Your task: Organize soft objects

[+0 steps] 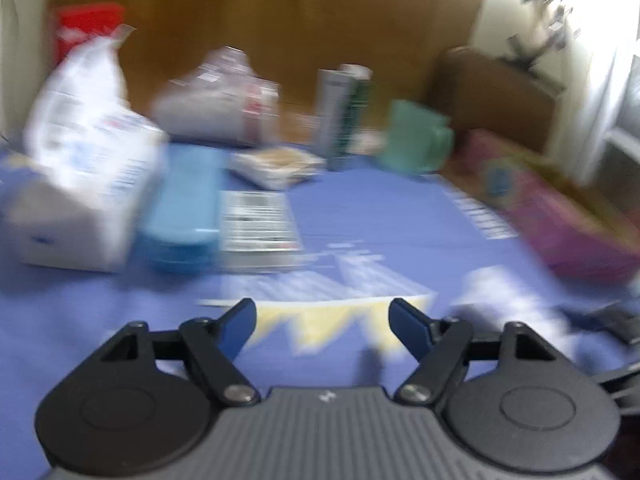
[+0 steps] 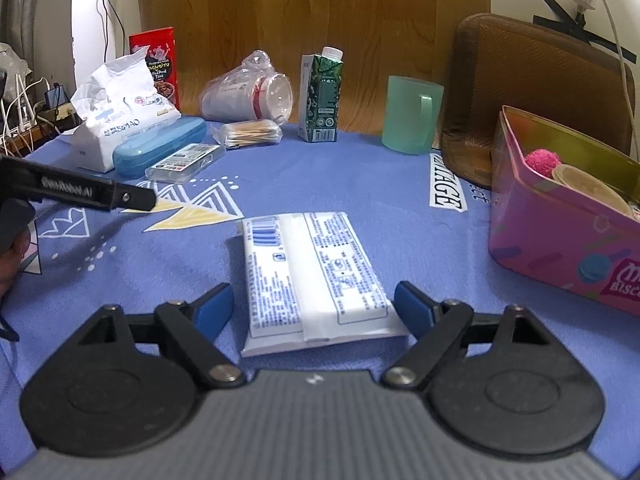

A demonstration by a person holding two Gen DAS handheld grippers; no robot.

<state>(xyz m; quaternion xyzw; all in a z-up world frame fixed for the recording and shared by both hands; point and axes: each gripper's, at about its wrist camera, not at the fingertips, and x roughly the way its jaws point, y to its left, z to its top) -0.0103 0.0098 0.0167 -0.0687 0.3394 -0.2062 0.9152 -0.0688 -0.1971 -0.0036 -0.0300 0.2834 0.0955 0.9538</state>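
Observation:
A small white tissue pack [image 2: 312, 276] with blue print lies flat on the blue tablecloth [image 2: 120, 272]. My right gripper [image 2: 312, 300] is open and straddles its near end, with a gap showing beside the left pad. In the blurred left wrist view, my left gripper [image 1: 322, 312] hangs open over bare cloth with nothing between its fingers, and the pack is a white smear [image 1: 504, 300] to its right. One left finger [image 2: 132, 200] pokes in from the left edge of the right wrist view. A pink biscuit tin [image 2: 560, 240] stands open at the right, with a pink pom-pom [image 2: 540, 162] inside.
Along the back stand a large opened tissue bag [image 2: 120, 124], a blue case [image 2: 160, 146], a clear labelled box [image 2: 184, 162], cotton swabs [image 2: 250, 133], bagged plastic cups [image 2: 248, 92], a green carton [image 2: 322, 96] and a green mug [image 2: 412, 116]. A brown chair [image 2: 520, 80] is behind the tin.

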